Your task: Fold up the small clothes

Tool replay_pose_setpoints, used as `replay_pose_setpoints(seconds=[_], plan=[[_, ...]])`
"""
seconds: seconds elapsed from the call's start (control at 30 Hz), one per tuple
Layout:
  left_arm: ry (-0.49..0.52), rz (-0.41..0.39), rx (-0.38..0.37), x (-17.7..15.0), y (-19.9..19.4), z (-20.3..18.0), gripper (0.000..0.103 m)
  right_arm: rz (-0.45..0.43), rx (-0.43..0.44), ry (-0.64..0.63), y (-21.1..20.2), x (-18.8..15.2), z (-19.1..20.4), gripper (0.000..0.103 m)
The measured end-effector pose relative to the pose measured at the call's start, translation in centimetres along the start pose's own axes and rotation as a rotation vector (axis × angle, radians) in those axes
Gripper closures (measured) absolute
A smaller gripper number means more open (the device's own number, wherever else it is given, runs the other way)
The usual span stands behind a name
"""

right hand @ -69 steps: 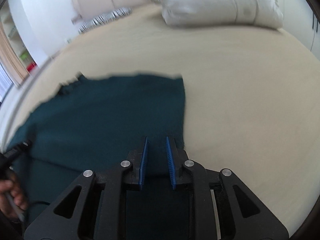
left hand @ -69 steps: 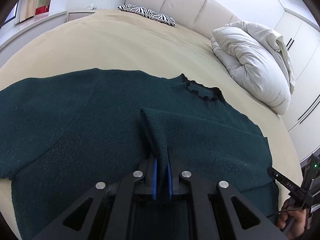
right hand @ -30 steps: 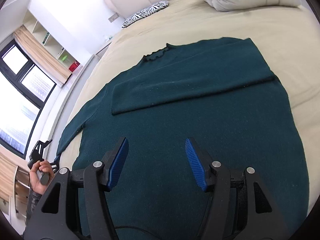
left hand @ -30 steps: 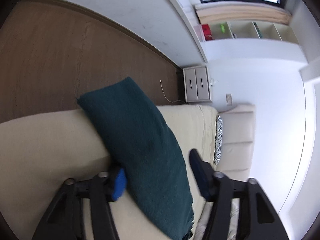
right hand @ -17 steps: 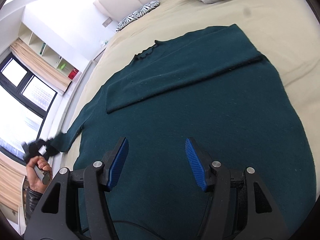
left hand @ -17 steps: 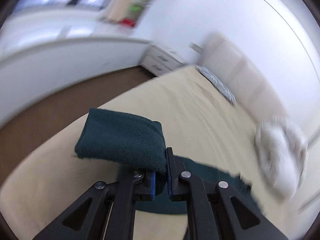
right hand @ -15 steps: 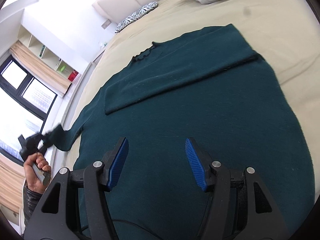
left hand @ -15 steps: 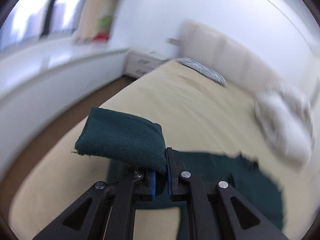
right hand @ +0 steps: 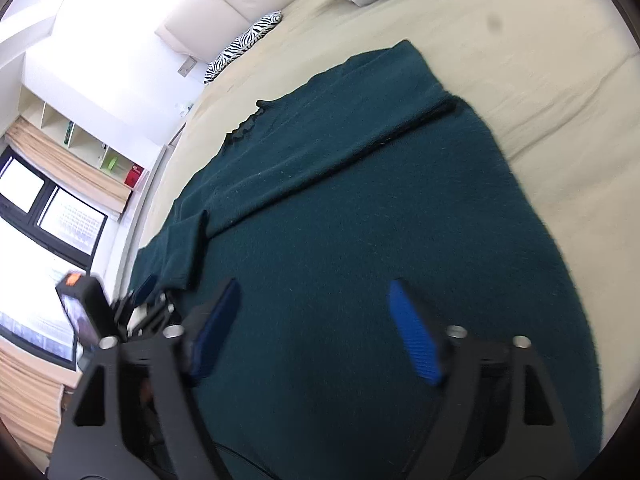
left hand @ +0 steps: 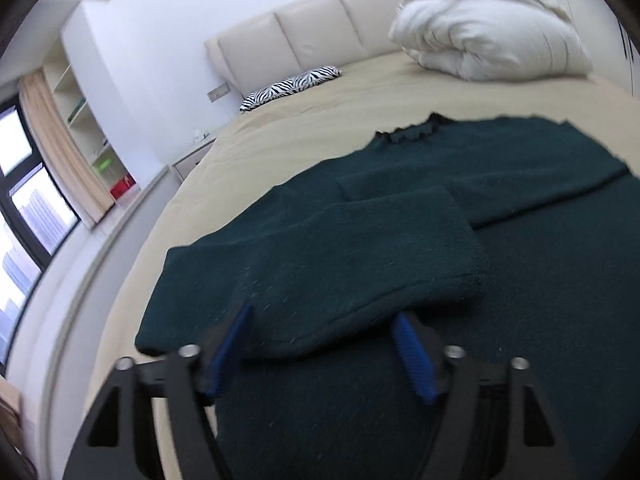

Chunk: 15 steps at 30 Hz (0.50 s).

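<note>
In the left wrist view, a dark green sweater point(left hand: 540, 248) is being shown spread flat on the beige bed point(left hand: 320, 120), its frilled neck pointing toward the headboard point(left hand: 320, 24), with one sleeve point(left hand: 320, 256) lying folded across the body. The sweater's lower part is being cut off by the frame edge, and the picture is being softened by blur. The left tool point(left hand: 320, 352) is being held wide apart just behind the sleeve's cuff edge, gripping nothing; whether it is touching the knit cannot be told. In the right wrist view, the same sweater point(right hand: 380, 220) is being seen lying on the bed point(right hand: 540, 60), both sleeves folded inward. The left tool point(right hand: 132, 300) is being glimpsed, blurred, beside the near sleeve. The right tool point(right hand: 316, 328) is being held wide apart above the sweater's body, clamped on nothing.
</note>
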<state>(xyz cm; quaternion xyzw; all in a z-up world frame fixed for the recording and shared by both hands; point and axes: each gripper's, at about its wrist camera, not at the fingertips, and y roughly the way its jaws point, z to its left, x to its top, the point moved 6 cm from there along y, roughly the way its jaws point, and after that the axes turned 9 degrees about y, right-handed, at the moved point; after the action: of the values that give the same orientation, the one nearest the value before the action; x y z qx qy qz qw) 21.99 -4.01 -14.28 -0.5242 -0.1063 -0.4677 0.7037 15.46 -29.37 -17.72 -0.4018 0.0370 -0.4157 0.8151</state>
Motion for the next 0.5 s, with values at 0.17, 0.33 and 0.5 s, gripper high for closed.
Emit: replay_pose_setpoints(seconds=[0.17,0.33,0.5], plan=[[-0.152,-0.011,-0.104,-2.4,-1.2,2.5,0.026,0.120,0.117,-0.050,4.7,0.7,5.8,0.025],[-0.391,-0.044,-0.202,-5.0,-1.5,6.3,0.026,0.214,0.108,-0.081,11.0,0.8,10.6,0.025],[-0.573,-0.024,-0.282,-7.2,-0.2,8.9,0.026,0.193,-0.011,-0.182,15.4,-0.2,13.2,0.042]])
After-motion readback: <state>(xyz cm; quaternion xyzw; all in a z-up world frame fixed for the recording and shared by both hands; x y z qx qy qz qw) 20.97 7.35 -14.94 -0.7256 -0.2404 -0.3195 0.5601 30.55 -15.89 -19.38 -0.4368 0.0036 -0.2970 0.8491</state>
